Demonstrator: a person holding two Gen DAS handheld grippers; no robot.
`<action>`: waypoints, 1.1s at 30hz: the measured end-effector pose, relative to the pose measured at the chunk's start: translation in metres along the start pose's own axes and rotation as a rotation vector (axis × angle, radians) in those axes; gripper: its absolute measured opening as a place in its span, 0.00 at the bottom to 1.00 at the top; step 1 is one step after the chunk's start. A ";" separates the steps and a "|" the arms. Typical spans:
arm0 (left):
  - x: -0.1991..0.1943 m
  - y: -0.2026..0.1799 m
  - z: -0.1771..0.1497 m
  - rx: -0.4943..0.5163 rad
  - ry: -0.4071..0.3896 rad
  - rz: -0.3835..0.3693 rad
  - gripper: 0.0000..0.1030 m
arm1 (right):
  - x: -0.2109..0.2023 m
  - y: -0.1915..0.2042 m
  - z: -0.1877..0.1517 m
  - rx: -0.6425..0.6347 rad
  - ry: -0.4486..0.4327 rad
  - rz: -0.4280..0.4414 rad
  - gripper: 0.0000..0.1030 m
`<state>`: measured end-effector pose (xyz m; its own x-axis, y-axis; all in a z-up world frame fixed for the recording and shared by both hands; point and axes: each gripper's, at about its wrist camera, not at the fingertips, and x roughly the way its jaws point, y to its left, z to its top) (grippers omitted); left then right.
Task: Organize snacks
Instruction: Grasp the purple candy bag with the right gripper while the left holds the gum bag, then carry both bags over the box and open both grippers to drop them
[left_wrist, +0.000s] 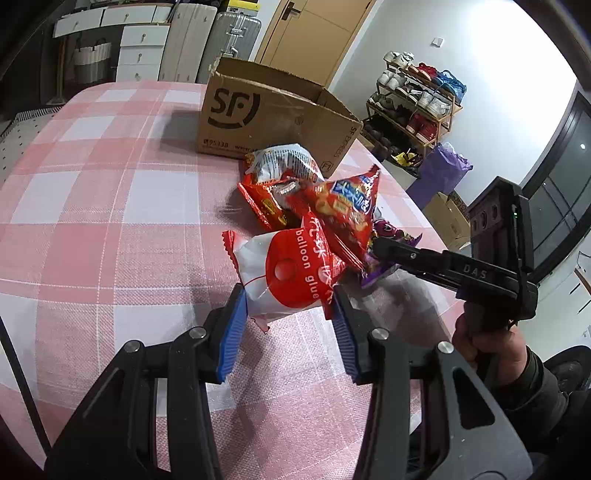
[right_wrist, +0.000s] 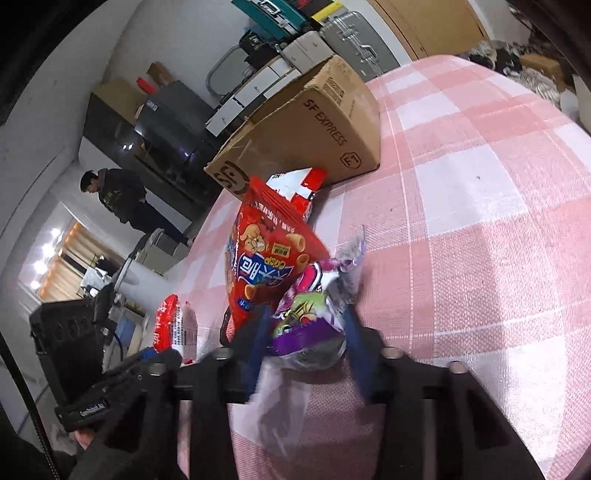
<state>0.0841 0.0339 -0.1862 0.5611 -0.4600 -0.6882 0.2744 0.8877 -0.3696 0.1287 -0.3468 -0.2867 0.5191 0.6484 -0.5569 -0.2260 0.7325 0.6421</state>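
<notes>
A pile of snack bags lies on the pink checked table (left_wrist: 110, 221) in front of an open SF cardboard box (left_wrist: 273, 118). My left gripper (left_wrist: 290, 317) has its blue pads around a red and white "balloon glue" bag (left_wrist: 284, 273), touching its sides. My right gripper (right_wrist: 303, 339) is closed on a purple snack bag (right_wrist: 310, 325), also seen in the left wrist view (left_wrist: 384, 254). A red crisp bag (right_wrist: 266, 258) leans against it. Behind it lie a white bag (left_wrist: 284, 162) and another red bag (left_wrist: 266, 206).
The box (right_wrist: 317, 125) stands at the table's far side. A shoe rack (left_wrist: 417, 107), a purple bag (left_wrist: 439, 173) and cardboard boxes stand on the floor to the right. Suitcases and drawers line the back wall. A person (right_wrist: 122, 199) stands off to the left.
</notes>
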 end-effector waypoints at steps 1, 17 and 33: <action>-0.001 0.000 0.001 0.002 -0.004 0.003 0.40 | -0.003 0.001 0.000 -0.008 -0.009 -0.001 0.26; -0.008 0.003 0.012 0.011 -0.012 0.050 0.41 | -0.050 0.009 0.010 -0.038 -0.108 0.026 0.18; -0.011 0.000 0.029 0.026 -0.032 0.048 0.41 | -0.067 0.026 0.019 -0.082 -0.152 0.045 0.17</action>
<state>0.1009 0.0393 -0.1604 0.5987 -0.4164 -0.6842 0.2668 0.9091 -0.3199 0.1039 -0.3752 -0.2226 0.6246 0.6463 -0.4385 -0.3148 0.7221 0.6160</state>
